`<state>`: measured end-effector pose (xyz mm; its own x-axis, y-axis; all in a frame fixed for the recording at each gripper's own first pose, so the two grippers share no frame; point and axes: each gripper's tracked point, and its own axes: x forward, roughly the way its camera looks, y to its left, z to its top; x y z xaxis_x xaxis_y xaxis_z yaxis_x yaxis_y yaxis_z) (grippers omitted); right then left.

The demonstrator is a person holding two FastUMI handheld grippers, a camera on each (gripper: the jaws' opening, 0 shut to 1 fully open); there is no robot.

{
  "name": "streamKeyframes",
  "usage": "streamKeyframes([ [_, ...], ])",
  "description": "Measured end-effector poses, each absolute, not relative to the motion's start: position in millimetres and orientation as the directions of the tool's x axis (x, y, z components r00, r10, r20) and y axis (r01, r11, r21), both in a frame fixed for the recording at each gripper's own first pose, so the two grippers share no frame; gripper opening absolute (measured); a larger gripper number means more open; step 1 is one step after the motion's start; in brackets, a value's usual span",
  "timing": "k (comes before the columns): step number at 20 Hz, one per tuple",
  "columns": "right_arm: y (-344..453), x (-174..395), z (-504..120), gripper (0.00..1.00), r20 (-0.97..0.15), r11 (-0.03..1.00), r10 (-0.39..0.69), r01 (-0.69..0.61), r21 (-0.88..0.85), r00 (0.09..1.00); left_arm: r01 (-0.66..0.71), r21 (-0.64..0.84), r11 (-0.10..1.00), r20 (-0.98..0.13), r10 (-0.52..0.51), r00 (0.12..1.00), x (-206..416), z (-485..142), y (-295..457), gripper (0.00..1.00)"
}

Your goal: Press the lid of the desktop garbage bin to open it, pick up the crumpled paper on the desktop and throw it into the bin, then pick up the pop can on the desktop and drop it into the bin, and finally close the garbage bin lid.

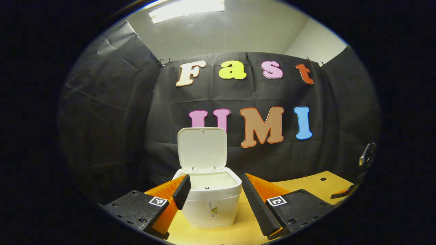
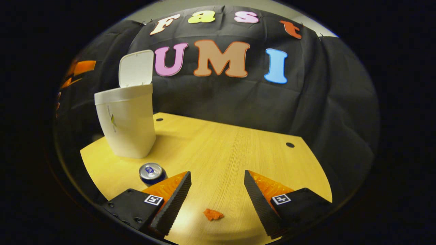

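Wooden worktop [image 2: 218, 143] carrying a white bin [image 2: 126, 124], lid [image 2: 136, 68] raised upright. Left claw [image 1: 213, 192], spread, faces the bin's opening. Right claw [image 2: 218, 187], spread, hovers over crumpled paper [image 2: 213, 214]; the can [image 2: 151, 173] stands upright beside the bin.

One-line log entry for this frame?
bin lid open | right gripper open above crumpled paper | pop can on desk | left gripper open

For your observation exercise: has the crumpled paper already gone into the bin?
No, the crumpled paper lies on the desktop in the right gripper view.
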<state>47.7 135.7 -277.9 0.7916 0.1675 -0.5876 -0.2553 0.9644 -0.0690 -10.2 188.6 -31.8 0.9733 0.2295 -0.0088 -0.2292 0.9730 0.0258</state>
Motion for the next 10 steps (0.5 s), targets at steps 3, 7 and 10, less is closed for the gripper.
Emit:
streamKeyframes([
  [3,135.0,36.1,-312.8,1.00,-0.660,0.960,0.158,-0.272,-0.073,0.735,-0.241,0.035,0.970,-0.028,0.242,0.970,-16.5,-38.1,192.3,0.90],
  [7,129.9,21.3,-348.9,1.00,-0.737,0.957,0.137,-0.280,-0.073,0.661,-0.253,0.046,0.966,-0.038,0.255,0.966,-22.5,-40.6,196.2,0.90],
  [10,123.1,8.6,-376.4,1.00,-0.792,0.957,0.114,-0.280,-0.074,0.600,-0.256,0.048,0.965,-0.043,0.259,0.965,-25.1,-42.2,196.6,0.90],
])
